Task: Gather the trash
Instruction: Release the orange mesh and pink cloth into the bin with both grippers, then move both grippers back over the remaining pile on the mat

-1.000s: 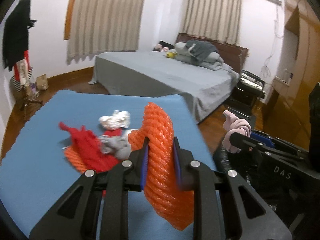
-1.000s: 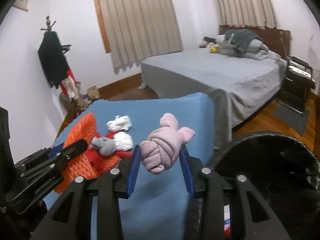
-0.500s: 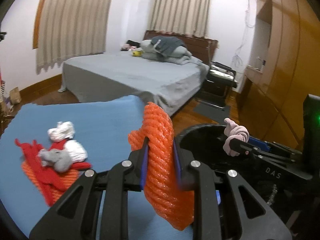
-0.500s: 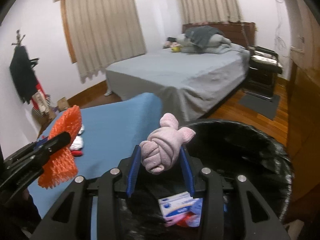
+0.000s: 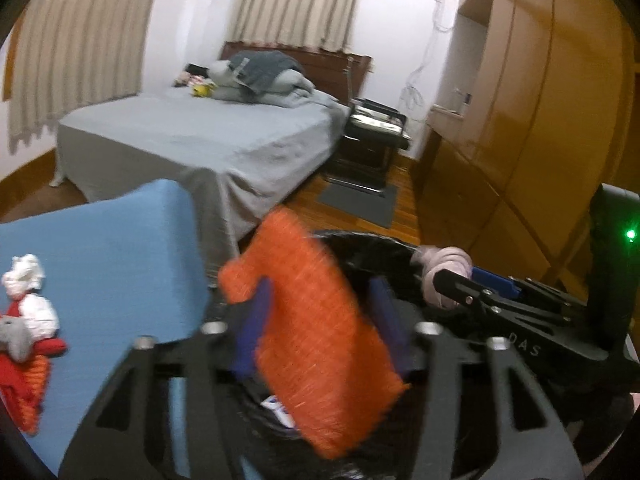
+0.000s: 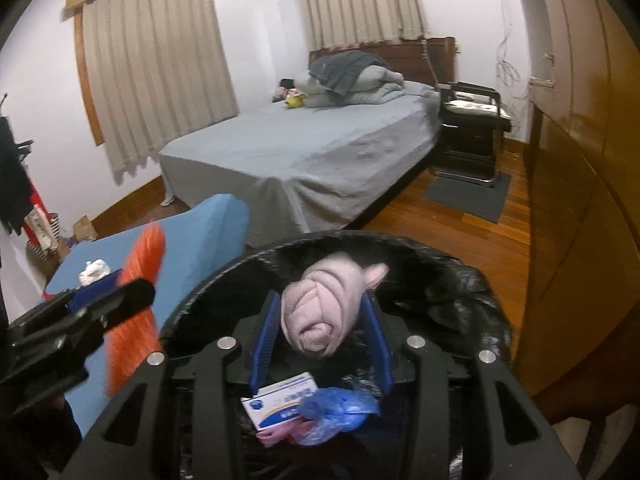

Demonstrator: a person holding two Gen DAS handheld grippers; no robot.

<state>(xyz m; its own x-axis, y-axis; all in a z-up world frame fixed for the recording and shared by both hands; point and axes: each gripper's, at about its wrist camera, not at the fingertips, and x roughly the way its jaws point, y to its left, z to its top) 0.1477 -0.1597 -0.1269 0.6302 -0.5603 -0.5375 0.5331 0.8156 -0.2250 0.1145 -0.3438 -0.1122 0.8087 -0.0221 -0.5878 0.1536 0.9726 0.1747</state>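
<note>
My left gripper (image 5: 320,320) is open over the black-lined trash bin (image 5: 360,248). The orange net (image 5: 320,336) is blurred and loose between its spread blue pads. My right gripper (image 6: 320,332) is open above the same bin (image 6: 472,280). The pink cloth bundle (image 6: 324,312) sits between its pads with gaps on both sides. A white box (image 6: 280,404) and blue plastic (image 6: 340,408) lie inside the bin. On the blue table (image 5: 100,248) at the left lie white tissue (image 5: 24,276), a grey wad (image 5: 16,340) and red and orange scraps (image 5: 20,384).
A grey bed (image 6: 312,152) stands behind the table. A black bedside stand (image 6: 472,128) and a dark mat (image 6: 468,196) are on the wooden floor at the right. Wooden wardrobes (image 6: 580,160) line the right wall.
Both grippers moved right, from over the table to over the bin. Both jaws opened; the orange net is slipping down from the left one and the pink bundle is loose in the right.
</note>
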